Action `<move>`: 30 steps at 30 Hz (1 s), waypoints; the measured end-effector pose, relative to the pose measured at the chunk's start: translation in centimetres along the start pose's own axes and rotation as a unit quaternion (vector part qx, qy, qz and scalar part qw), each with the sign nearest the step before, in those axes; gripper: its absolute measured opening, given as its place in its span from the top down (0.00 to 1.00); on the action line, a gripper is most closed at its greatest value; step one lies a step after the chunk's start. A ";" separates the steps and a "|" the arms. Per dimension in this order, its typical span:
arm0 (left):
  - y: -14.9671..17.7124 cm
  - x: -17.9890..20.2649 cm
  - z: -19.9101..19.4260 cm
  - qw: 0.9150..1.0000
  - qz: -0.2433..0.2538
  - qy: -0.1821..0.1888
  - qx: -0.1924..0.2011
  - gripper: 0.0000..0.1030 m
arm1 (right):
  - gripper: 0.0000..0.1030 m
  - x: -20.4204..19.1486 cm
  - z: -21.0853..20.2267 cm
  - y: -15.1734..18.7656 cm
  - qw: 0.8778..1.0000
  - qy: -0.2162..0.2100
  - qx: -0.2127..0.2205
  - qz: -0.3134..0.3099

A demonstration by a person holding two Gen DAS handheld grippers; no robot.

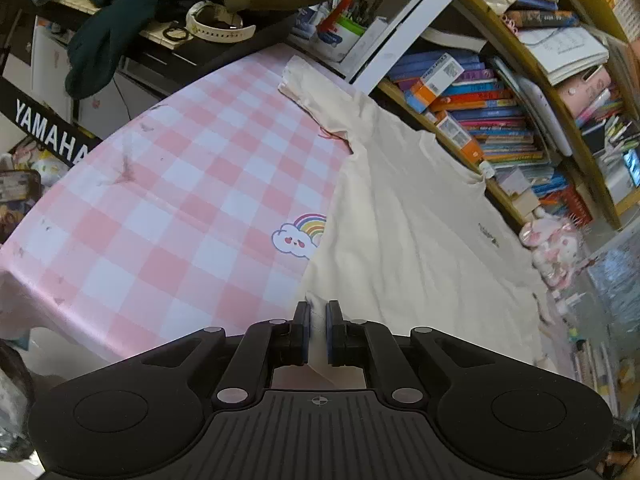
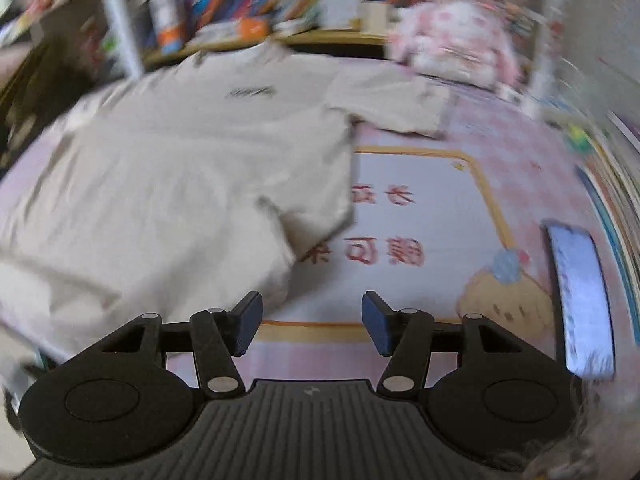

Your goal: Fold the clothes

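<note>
A table with a pink and white checked cover (image 1: 160, 208) fills most of both views. On it lies a cream T-shirt (image 1: 404, 216), spread flat, its collar toward the bookshelf (image 1: 520, 92) at the far edge and one sleeve (image 1: 308, 84) stretched out over the checks. In the right wrist view, which is blurred, the other sleeve (image 2: 396, 100) lies flat beside the body of the shirt. The left gripper (image 1: 318, 312) has its jaws almost together and pinches the near edge of the shirt. The right gripper (image 2: 312, 312) has its jaws apart, with nothing between them, over the printed mat (image 2: 420, 220) just beside the shirt.
</note>
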State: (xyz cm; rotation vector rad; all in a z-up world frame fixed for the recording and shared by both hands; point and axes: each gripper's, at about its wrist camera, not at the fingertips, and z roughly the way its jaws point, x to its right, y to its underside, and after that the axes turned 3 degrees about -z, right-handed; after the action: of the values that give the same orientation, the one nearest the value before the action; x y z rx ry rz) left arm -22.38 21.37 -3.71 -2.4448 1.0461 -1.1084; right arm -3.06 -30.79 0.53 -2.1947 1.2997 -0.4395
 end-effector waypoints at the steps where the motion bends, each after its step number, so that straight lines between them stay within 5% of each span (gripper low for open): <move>1: -0.1 0.2 0.1 1.000 0.002 -0.003 0.000 0.93 | 0.49 -0.2 0.7 -0.2 1.000 -0.005 -0.005 -0.022; 7: -0.1 0.9 0.2 1.000 0.004 -0.020 0.001 0.93 | 0.53 -0.8 4.1 -2.6 0.994 -0.063 -0.023 -0.084; 11: 0.1 1.2 -0.2 1.000 0.000 -0.025 0.002 0.93 | 0.89 -0.7 5.1 -3.5 0.990 -0.111 -0.051 -0.071; 12: 0.2 1.4 -0.7 1.000 0.004 -0.023 0.004 0.93 | 0.91 -0.7 4.7 -3.6 0.990 -0.108 -0.054 -0.068; 18: 1.5 1.6 -4.5 0.999 0.034 0.007 -0.011 0.93 | 0.93 2.2 -2.1 -2.3 0.991 -0.112 -0.055 0.039; 24: 3.7 0.0 -4.0 0.998 0.027 0.001 -0.061 0.93 | 0.94 3.5 -5.0 3.8 0.973 -0.115 -0.135 0.150; 27: 4.5 -0.1 -3.1 0.996 0.038 -0.004 -0.084 0.91 | 0.95 3.0 -4.1 6.3 0.969 -0.077 -0.162 0.169; 30: 4.9 0.9 -3.0 0.989 0.100 -0.031 -0.106 0.79 | 0.93 2.5 -4.0 7.1 0.974 -0.036 -0.165 0.153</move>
State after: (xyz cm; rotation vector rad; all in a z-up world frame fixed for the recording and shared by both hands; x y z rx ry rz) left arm -26.69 17.38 -3.58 -2.4452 1.4185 -0.8927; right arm -8.92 -36.84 -0.58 -2.1873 1.7361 -0.0217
